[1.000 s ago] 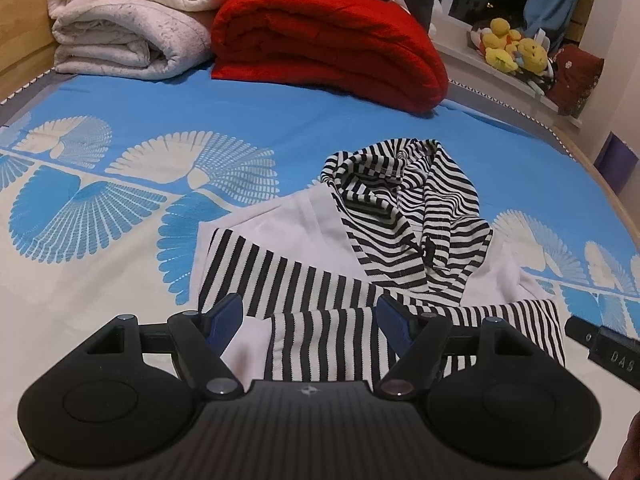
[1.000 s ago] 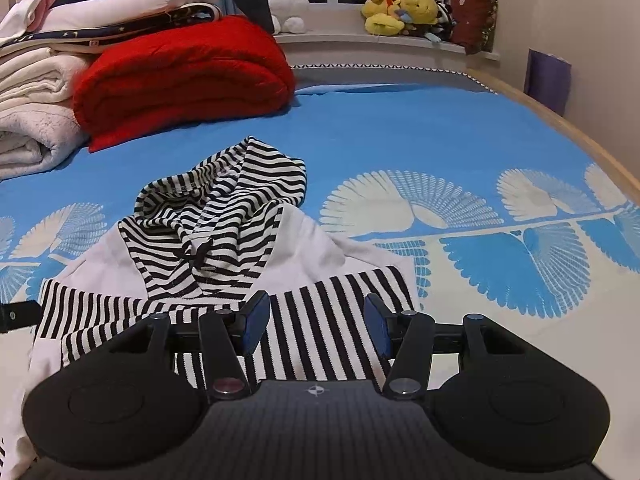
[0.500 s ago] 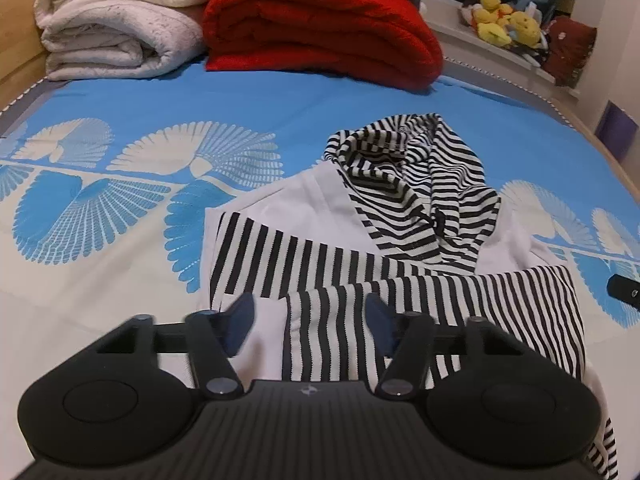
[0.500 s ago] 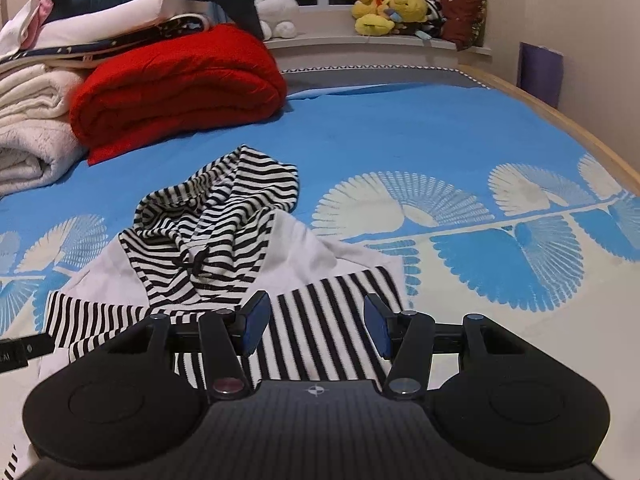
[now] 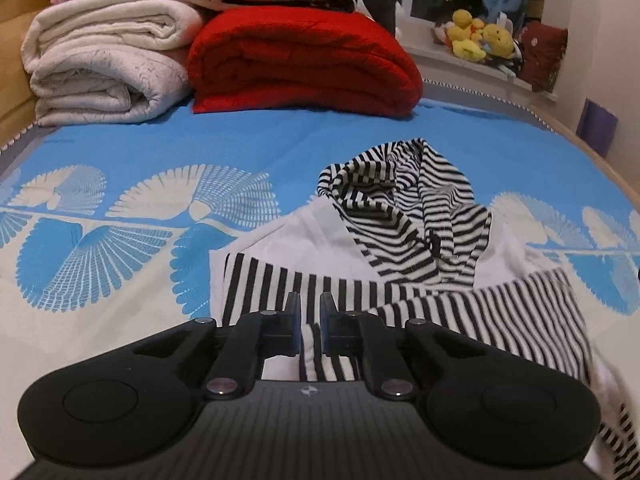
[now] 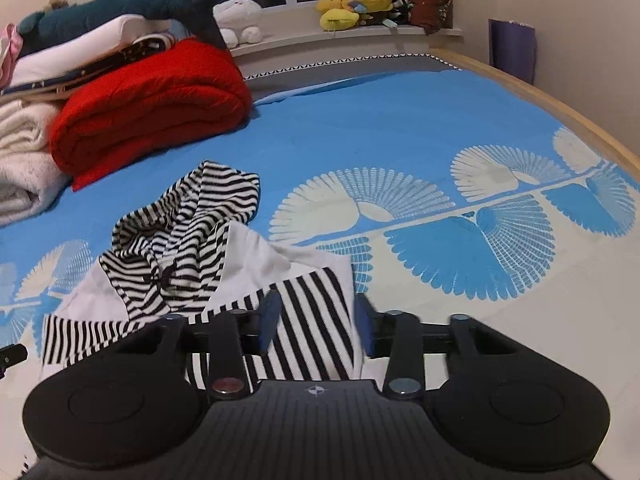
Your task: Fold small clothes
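Between the two black fingers of the left gripper (image 5: 310, 322), a fold of the striped sleeve is being pinched. Its fingers are sitting very close together, with only the cloth in the thin gap. The right gripper (image 6: 316, 322) is holding its blue-padded fingers wide apart, one on each side of the other striped sleeve, which is lying loose between them. I cannot tell if the pads are touching the cloth.

Both sleeves are part of a small hooded top (image 5: 400, 248). The top is lying on the bed cover (image 5: 200, 160), close in front of both grippers. Its white body is lying flat, its two black-and-white sleeves are lying across the front, and its striped hood (image 6: 188, 216) is sitting crumpled at the far end.

The bed cover is showing bright blue with pale fan shapes. Far behind the top, a red blanket (image 5: 304, 64) is lying folded. Just beside it, a white blanket (image 5: 104, 64) is lying rolled up, with more bedding piled on top. A dark blue shark toy (image 6: 136, 6) is resting on that pile. Yellow soft toys (image 6: 352, 2) are sitting on the window ledge well apart from the top.
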### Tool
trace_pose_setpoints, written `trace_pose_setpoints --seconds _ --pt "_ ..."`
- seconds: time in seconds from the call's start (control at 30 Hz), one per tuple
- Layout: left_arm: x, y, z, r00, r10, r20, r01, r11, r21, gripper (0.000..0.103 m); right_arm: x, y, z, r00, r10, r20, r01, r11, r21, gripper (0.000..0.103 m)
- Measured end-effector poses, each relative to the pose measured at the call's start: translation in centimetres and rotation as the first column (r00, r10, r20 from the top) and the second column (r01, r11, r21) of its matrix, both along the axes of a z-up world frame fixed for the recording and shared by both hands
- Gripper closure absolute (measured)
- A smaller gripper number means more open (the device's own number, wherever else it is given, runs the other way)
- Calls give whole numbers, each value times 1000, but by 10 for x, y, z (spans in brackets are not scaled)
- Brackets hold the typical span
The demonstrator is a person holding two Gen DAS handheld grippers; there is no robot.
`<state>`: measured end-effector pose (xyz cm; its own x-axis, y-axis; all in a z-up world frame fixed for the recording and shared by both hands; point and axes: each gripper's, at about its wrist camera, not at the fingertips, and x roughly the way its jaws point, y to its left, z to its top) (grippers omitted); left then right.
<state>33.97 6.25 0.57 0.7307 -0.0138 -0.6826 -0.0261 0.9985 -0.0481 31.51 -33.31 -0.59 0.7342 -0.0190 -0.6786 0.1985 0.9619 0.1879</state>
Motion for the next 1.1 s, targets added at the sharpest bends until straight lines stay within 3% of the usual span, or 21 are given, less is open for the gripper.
trace_pose_setpoints --seconds 0.17,0.33,0.5,0.7,0.77,0.83,0.9,0.93,1.03,1.1 --pt "54 -11 16 999 -47 -7 47 999 13 93 6 -18 -4 999 0 -45 2 999 37 69" --pt "152 -31 18 996 -81 -30 82 996 33 93 9 -30 -11 996 6 -86 -2 999 44 69" --pt "255 -37 -4 994 -52 -92 55 998 32 93 16 -42 -21 992 -12 -125 19 999 49 69" --pt "350 -42 -33 984 0 -179 -18 995 -101 92 20 -50 -27 990 -15 -140 21 999 40 69" --pt "371 -48 -40 984 -4 -175 -12 995 -94 87 22 -55 -30 989 -28 -147 33 999 33 69" --pt "391 -52 -53 977 -19 -211 -7 992 -123 74 24 -61 -33 986 -43 -159 47 999 24 69" --pt "408 -58 -67 969 -29 -246 0 993 -114 48 25 -64 -37 983 -55 -173 57 998 7 69" --pt "414 -61 -73 966 -30 -256 4 995 -99 44 25 -65 -39 982 -52 -181 53 999 -1 69" --pt "420 -73 -91 960 -55 -276 40 997 -60 41 27 -64 -45 979 -42 -198 39 999 -21 69" --pt "422 -77 -98 957 -67 -281 59 998 -38 47 28 -63 -47 978 -48 -202 44 999 -25 69"
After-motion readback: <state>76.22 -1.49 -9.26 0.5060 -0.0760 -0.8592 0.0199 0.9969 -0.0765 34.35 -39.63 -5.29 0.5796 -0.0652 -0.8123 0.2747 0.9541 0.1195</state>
